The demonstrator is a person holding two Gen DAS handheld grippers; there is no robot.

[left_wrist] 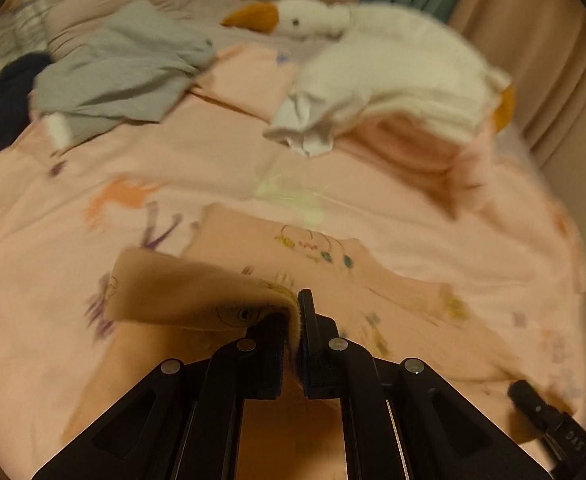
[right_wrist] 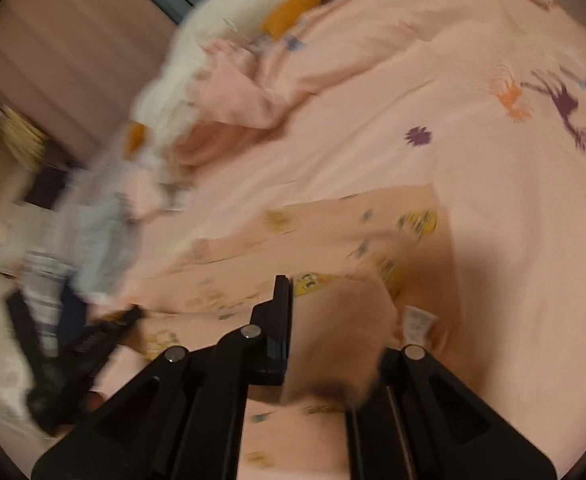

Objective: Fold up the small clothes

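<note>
A small peach garment (left_wrist: 325, 252) with cartoon prints lies on the pink printed bedsheet (left_wrist: 197, 152). My left gripper (left_wrist: 293, 310) is shut on its near edge, and the pinched cloth curls up and over to the left of the fingers. In the right wrist view the same garment (right_wrist: 333, 224) spreads ahead. My right gripper (right_wrist: 299, 294) is shut on another lifted fold of it. That fold drapes over and hides the right finger, and a white care label (right_wrist: 417, 322) hangs beside it. The right gripper (left_wrist: 549, 412) also shows at the lower right of the left wrist view.
A white plush goose (left_wrist: 389, 52) with an orange beak lies at the back of the bed, with a white garment (left_wrist: 309, 124) at its side. A grey garment (left_wrist: 121, 72) and a navy one (left_wrist: 1, 108) lie back left. Blurred clothes (right_wrist: 93, 232) pile at the bed's edge.
</note>
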